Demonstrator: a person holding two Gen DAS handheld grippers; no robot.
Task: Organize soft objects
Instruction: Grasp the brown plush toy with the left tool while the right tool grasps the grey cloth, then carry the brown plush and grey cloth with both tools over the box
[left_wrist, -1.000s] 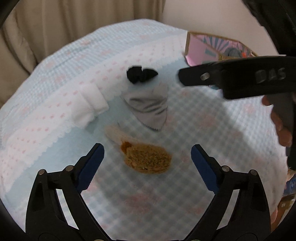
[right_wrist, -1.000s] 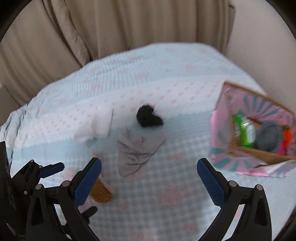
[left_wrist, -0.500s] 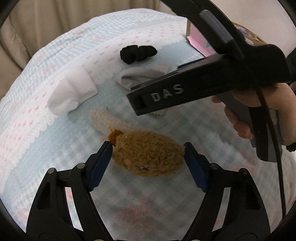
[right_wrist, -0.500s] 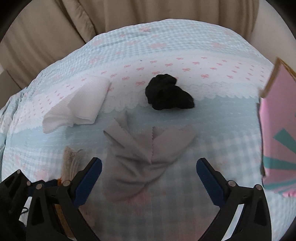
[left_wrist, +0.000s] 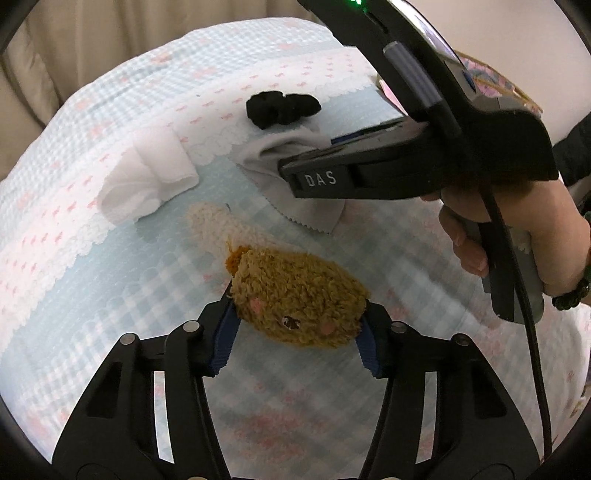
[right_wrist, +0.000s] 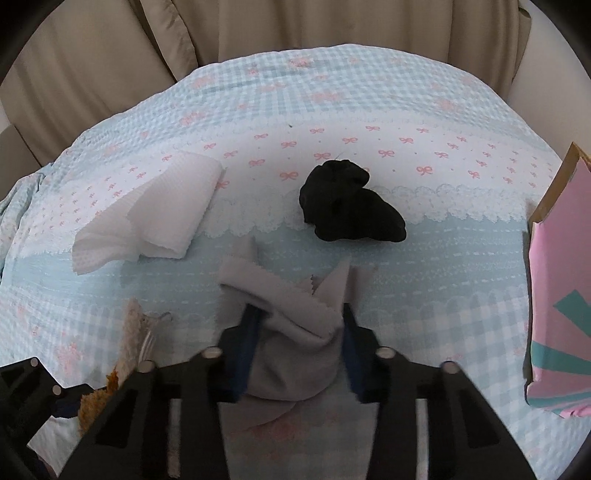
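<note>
The left gripper reaches forward and low over the bed, and its two blue fingers press on both sides of the fuzzy brown toy, so the jaws are clamped on it. The toy sits in the middle of the left wrist view, and its cream tail points up toward 11 o'clock. The toy rests on the blue checked blanket. The right gripper is also low over the blanket, and its blue fingers squeeze the gray cloth, which bunches up between them, so these jaws are clamped on the cloth. In the left wrist view the right gripper comes in from 2 o'clock and points toward the left side, just past the toy. The person's right hand wraps around its handle at 3 o'clock, with the fingers curled under it. A black cord hangs down from the handle. The black sock lies beyond the gray cloth at 12 o'clock in the right wrist view, close to it. The white cloth lies at 10 o'clock, apart from the others. The pink box stands at 3 o'clock at the edge of the blanket. Tan curtains hang behind the bed at 12 o'clock.
</note>
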